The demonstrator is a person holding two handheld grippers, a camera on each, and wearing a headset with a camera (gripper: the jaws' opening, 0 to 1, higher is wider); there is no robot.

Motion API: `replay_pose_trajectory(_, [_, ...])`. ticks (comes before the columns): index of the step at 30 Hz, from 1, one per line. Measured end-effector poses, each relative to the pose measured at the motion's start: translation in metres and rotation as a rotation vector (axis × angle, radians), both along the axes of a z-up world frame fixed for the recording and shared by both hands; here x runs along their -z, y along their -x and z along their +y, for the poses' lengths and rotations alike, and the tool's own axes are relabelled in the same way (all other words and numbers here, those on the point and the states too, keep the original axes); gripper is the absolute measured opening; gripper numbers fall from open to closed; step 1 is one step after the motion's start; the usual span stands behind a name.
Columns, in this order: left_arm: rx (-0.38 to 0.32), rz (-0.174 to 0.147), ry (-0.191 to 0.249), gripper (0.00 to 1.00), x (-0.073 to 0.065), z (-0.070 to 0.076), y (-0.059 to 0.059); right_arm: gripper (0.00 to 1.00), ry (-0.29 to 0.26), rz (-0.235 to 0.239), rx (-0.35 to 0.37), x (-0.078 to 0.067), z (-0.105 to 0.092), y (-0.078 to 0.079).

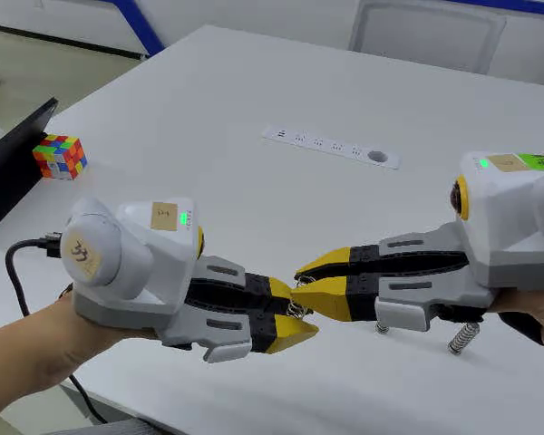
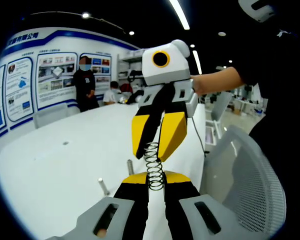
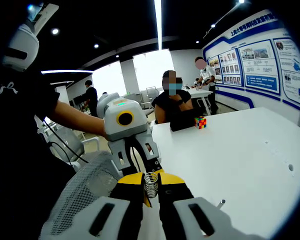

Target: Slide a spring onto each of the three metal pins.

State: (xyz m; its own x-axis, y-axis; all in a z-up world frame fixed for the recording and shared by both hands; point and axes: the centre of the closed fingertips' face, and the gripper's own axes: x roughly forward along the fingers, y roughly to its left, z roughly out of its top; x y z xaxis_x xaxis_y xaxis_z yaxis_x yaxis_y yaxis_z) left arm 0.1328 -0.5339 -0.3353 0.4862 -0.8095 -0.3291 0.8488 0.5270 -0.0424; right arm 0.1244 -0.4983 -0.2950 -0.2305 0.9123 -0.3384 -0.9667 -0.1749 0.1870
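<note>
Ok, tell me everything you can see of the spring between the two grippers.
The spring is a slim coil of bare silvery wire with open, even turns, and it looks straight. It hangs in the air above the white table, bridging the yellow tips. One end sits clamped between the left gripper's jaws, the other between the right gripper's jaws. Nothing else touches it.

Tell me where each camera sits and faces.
Head view: on the headset, looking down at the table, left gripper and right gripper; a forearm shows.
Left gripper view: rides the left gripper, faces the right gripper; own jaws show.
Right gripper view: rides the right gripper, faces the left gripper; own jaws show.
Shared: the spring between their tips.
</note>
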Motion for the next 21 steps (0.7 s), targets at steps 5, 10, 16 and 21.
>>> replay_pose_trajectory(5, [-0.019,-0.007,0.026,0.10,-0.002,0.004,-0.004,0.10,-0.022,-0.064,0.003,-0.003,0.001,-0.003])
replay_pose_trajectory(10, [-0.040,0.004,-0.002,0.11,0.000,0.006,-0.007,0.10,-0.004,-0.069,0.011,-0.001,0.003,-0.005])
replay_pose_trajectory(16, [-0.100,0.001,-0.019,0.13,0.002,0.019,-0.018,0.10,-0.008,-0.076,0.053,-0.007,0.006,-0.019])
replay_pose_trajectory(21, [-0.156,-0.005,-0.010,0.23,0.002,0.035,-0.024,0.10,-0.018,-0.104,0.097,-0.017,0.006,-0.041])
